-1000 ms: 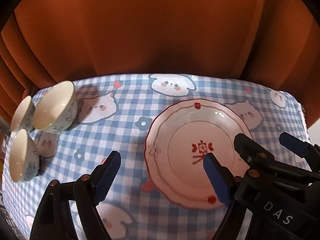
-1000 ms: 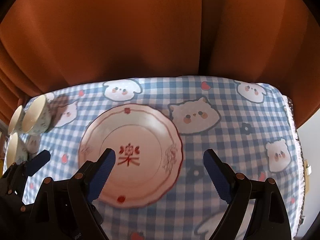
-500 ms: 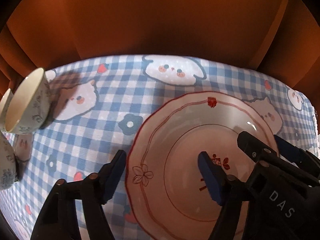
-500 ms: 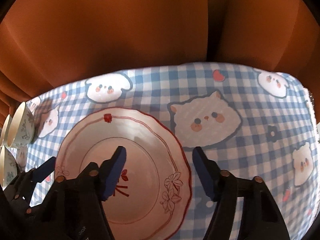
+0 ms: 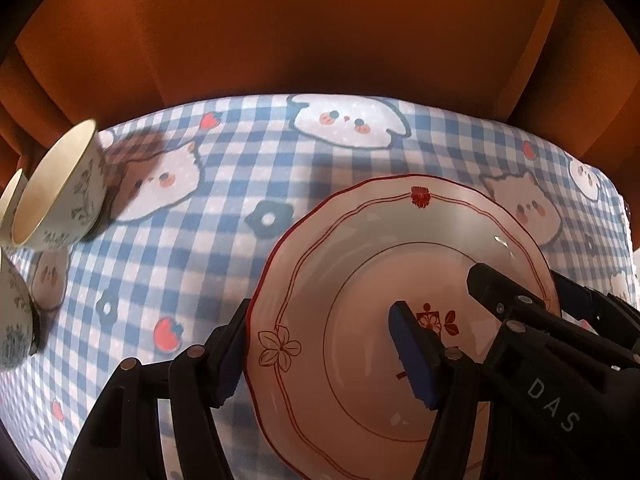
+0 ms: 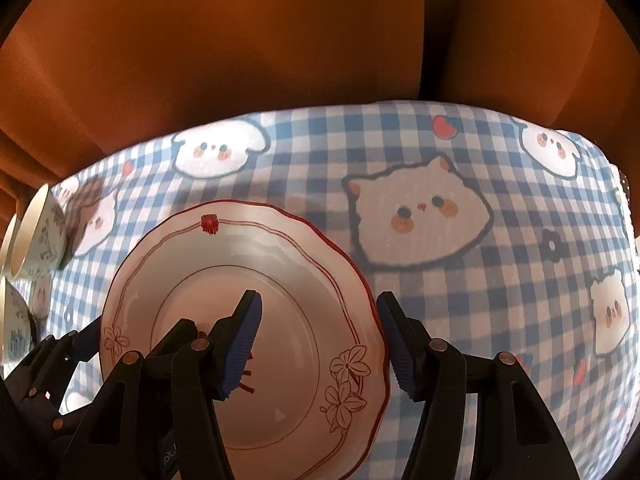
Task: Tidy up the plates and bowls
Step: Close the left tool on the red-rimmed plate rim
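Observation:
A cream plate (image 5: 360, 272) with a red scalloped rim and flower marks lies on the blue checked tablecloth; it also shows in the right wrist view (image 6: 248, 264). My left gripper (image 5: 320, 344) is open and straddles the plate's left rim, one finger outside, one over the plate's middle. My right gripper (image 6: 320, 340) is open and straddles the plate's right rim the same way. Small floral bowls (image 5: 56, 192) stand at the table's left edge, and show in the right wrist view (image 6: 36, 236) too.
The tablecloth (image 6: 440, 152) carries cartoon animal prints. An orange curtain (image 5: 320, 32) hangs right behind the table's far edge. The table's right edge (image 6: 624, 208) drops off at the far right.
Both grippers have moved forward and down onto the plate, from hovering before it to straddling its left and right rims. Their jaws have narrowed a little. The plate and bowls have not moved.

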Demonstrator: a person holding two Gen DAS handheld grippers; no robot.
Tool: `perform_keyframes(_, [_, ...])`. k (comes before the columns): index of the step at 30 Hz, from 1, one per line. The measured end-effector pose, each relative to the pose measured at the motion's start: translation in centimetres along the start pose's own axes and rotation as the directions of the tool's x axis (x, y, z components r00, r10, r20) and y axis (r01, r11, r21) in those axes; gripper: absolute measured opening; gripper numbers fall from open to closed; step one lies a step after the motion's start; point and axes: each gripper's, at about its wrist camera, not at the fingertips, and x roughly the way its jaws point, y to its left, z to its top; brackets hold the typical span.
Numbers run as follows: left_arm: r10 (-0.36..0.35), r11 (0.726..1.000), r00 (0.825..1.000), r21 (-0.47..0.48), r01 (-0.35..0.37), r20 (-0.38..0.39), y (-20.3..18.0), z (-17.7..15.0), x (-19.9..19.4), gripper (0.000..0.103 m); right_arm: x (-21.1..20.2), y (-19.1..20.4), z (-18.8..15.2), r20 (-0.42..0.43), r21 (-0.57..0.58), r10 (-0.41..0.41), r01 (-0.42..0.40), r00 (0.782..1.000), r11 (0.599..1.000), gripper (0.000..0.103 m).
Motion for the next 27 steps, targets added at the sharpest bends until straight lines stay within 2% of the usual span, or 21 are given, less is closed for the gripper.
perform_keyframes(6, [-0.009,1.0,1.0,0.011,0.009,-0.028,0.7,-1.2,-0.6,0.068,-0.5,1.0,-1.1,-0.034,-0.049,0.008,-0.009,0.999,0.999,0.066])
perform_keyframes(10, [-0.011,1.0,0.999,0.013,0.011,-0.036,0.8,-1.9,-1.0,0.069,-0.2,0.8,-1.6,-0.099,-0.038,0.031,-0.035,0.995,0.999,0.067])
perform_keyframes(15, [0.002,1.0,1.0,0.024,-0.002,-0.026,0.9,-1.7,-1.5,0.069,-0.5,0.3,-2.4,-0.062,-0.011,0.052,-0.053,0.997,0.999,0.067])
perform_keyframes(17, [0.006,1.0,1.0,0.024,-0.005,-0.025,0.9,-1.7,-1.5,0.069,-0.6,0.2,-2.4,-0.059,-0.004,0.059,-0.059,0.997,0.998,0.061])
perform_keyframes(21, [0.02,1.0,1.0,0.018,-0.019,-0.022,0.9,-1.4,-1.3,0.067,-0.7,0.2,-2.2,-0.048,-0.007,0.036,-0.036,0.998,0.999,0.057])
perform_keyframes(27, [0.012,1.0,1.0,0.022,-0.012,-0.01,0.9,-1.3,-2.4,0.066,-1.7,0.4,-2.0,-0.025,-0.046,0.005,-0.006,1.0,0.999,0.056])
